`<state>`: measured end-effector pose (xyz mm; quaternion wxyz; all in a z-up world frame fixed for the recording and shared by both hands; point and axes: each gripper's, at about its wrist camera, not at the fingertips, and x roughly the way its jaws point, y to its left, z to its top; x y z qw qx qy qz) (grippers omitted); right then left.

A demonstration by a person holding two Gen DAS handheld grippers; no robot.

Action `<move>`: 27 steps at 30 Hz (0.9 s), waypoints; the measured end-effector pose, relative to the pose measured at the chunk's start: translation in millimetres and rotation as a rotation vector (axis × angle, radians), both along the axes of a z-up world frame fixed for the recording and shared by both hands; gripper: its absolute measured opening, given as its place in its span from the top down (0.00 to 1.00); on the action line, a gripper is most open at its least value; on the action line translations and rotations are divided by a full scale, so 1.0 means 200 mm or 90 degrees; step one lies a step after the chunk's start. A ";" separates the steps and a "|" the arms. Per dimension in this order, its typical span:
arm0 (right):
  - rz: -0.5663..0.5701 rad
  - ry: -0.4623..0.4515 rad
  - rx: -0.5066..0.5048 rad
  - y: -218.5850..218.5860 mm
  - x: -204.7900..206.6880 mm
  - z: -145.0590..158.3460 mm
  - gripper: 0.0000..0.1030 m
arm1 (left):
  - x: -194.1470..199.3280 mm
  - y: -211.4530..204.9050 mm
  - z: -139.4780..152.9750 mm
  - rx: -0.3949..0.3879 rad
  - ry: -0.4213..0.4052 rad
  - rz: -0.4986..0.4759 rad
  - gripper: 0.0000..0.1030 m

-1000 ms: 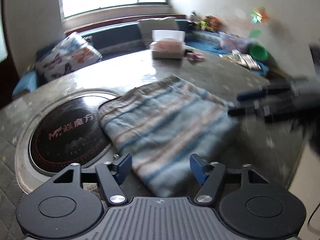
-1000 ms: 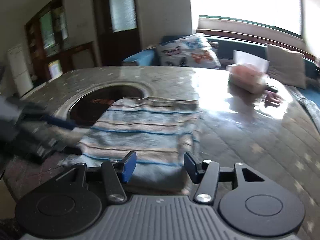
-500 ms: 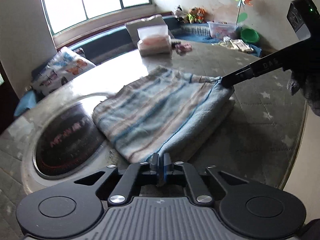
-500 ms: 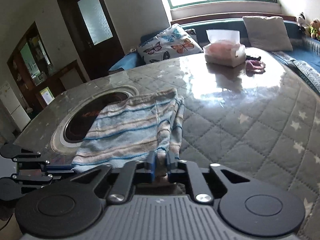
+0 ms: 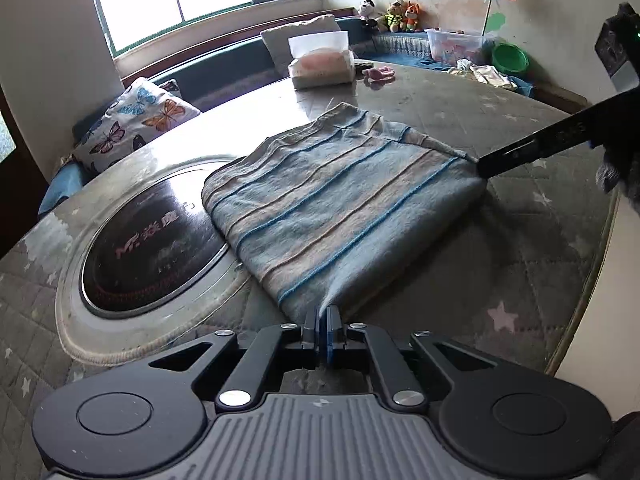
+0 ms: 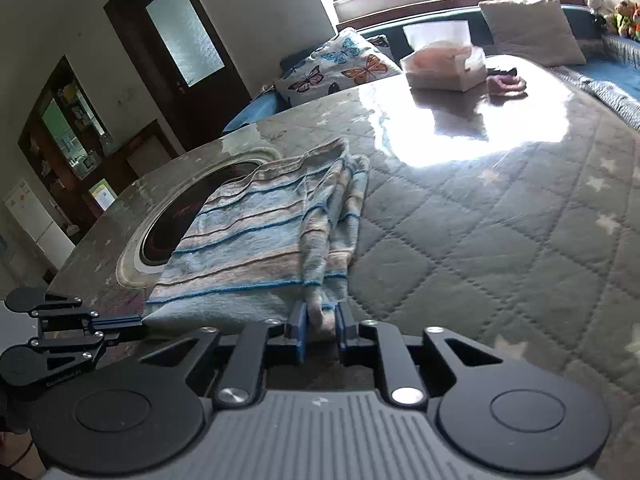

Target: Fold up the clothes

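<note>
A folded cloth (image 5: 340, 208) with blue and beige stripes lies on the quilted round table (image 5: 520, 248), partly over the inset hob. My left gripper (image 5: 323, 332) is shut on the cloth's near corner. In the same view my right gripper (image 5: 484, 166) pinches the far right corner, which is drawn to a point. In the right wrist view the cloth (image 6: 248, 248) shows several stacked layers. My right gripper (image 6: 320, 328) has a bunched corner between its pads, and its jaws are opening slightly. The left gripper (image 6: 140, 328) holds the corner at lower left.
A dark round hob (image 5: 152, 248) is set into the table left of the cloth. A tissue box (image 5: 322, 66) and a small pink item (image 5: 380, 74) sit at the far side. A butterfly pillow (image 5: 136, 128) lies on the bench behind. The table's edge (image 5: 592, 260) curves at right.
Both grippers went from open to closed on the cloth's near corners and sank a little toward the table. The right gripper's pads have since parted slightly around the bunched corner.
</note>
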<state>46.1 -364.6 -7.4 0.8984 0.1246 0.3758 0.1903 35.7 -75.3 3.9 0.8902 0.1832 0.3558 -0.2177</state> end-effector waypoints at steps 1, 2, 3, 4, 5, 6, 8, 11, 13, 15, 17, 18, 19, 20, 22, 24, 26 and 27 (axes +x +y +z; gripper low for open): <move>0.002 -0.005 -0.009 0.00 -0.01 0.02 0.85 | 0.00 0.01 0.01 -0.003 0.003 0.003 0.93; 0.002 -0.015 -0.018 0.00 -0.01 0.04 0.85 | -0.01 0.03 0.02 -0.009 0.006 0.008 0.93; 0.001 -0.025 -0.026 0.00 -0.02 0.06 0.84 | -0.01 0.05 0.04 -0.016 0.007 0.013 0.93; 0.004 -0.042 -0.032 0.01 -0.03 0.09 0.84 | -0.02 0.06 0.06 -0.026 0.007 0.017 0.93; 0.007 -0.056 -0.033 0.01 -0.03 0.11 0.84 | -0.02 0.08 0.08 -0.036 0.006 0.021 0.93; 0.010 -0.066 -0.032 0.03 -0.03 0.13 0.84 | -0.01 0.08 0.11 -0.046 -0.001 0.026 0.92; 0.019 -0.078 -0.032 0.06 -0.02 0.14 0.83 | 0.01 0.08 0.15 -0.070 -0.013 0.035 0.92; 0.039 -0.085 -0.034 0.14 0.03 0.12 0.84 | 0.08 0.04 0.15 -0.099 -0.008 0.043 0.92; 0.045 -0.084 -0.038 0.18 0.06 0.09 0.84 | 0.13 0.02 0.11 -0.103 0.004 0.048 0.91; 0.045 -0.079 -0.042 0.19 0.07 0.05 0.83 | 0.16 0.00 0.05 -0.101 0.026 0.053 0.92; 0.039 -0.071 -0.051 0.20 0.09 0.01 0.83 | 0.17 0.00 0.00 -0.084 0.032 0.059 0.92; 0.037 -0.066 -0.049 0.19 0.09 0.00 0.84 | 0.16 0.01 -0.01 -0.084 0.033 0.061 0.92; 0.035 -0.061 -0.044 0.18 0.09 -0.01 0.84 | 0.16 0.01 -0.02 -0.084 0.034 0.063 0.92; 0.033 -0.056 -0.039 0.16 0.09 -0.02 0.84 | 0.16 0.02 -0.02 -0.086 0.036 0.064 0.92; 0.029 -0.059 -0.051 0.16 0.09 0.01 0.83 | 0.17 0.04 -0.01 -0.091 0.040 0.066 0.91; 0.030 -0.072 -0.051 0.17 0.11 0.05 0.82 | 0.17 0.04 -0.01 -0.093 0.041 0.067 0.91; 0.034 -0.087 -0.044 0.18 0.14 0.07 0.82 | 0.17 0.03 -0.01 -0.096 0.042 0.070 0.91; 0.035 -0.094 -0.042 0.19 0.16 0.08 0.82 | 0.17 0.03 -0.01 -0.098 0.042 0.071 0.91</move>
